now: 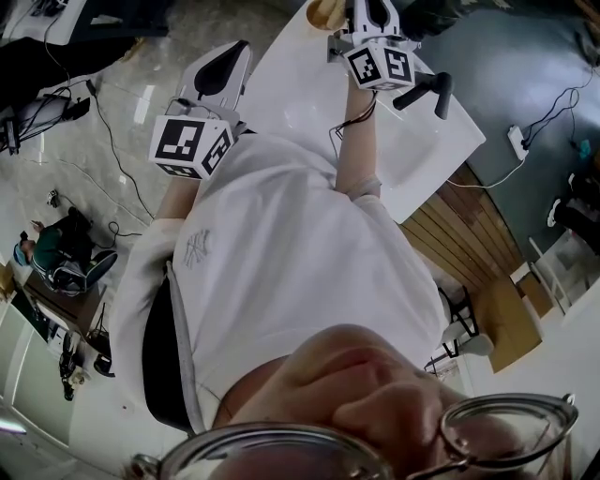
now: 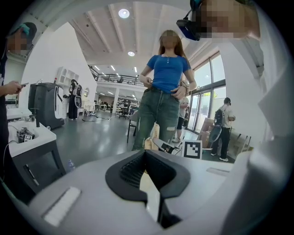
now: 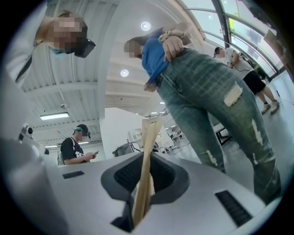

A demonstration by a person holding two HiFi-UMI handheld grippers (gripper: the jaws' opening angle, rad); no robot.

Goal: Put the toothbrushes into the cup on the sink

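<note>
Pale wooden toothbrush (image 3: 149,137) pinched in right gripper (image 3: 145,183) fingers; left gripper (image 2: 149,183) fingers narrow, empty. Carrying step; next I must find cup and lower brush in.

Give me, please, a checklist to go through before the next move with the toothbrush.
1. Right gripper shut on the toothbrush: ok.
2. Toothbrush sticks out well past the jaws: ok.
3. Cup on the sink fully in sight: not ok, the frame's top edge cuts it.
4. Toothbrush lined up over the cup: cannot tell.
5. Left gripper empty: cannot tell, a pale strip shows between its jaws.
</note>
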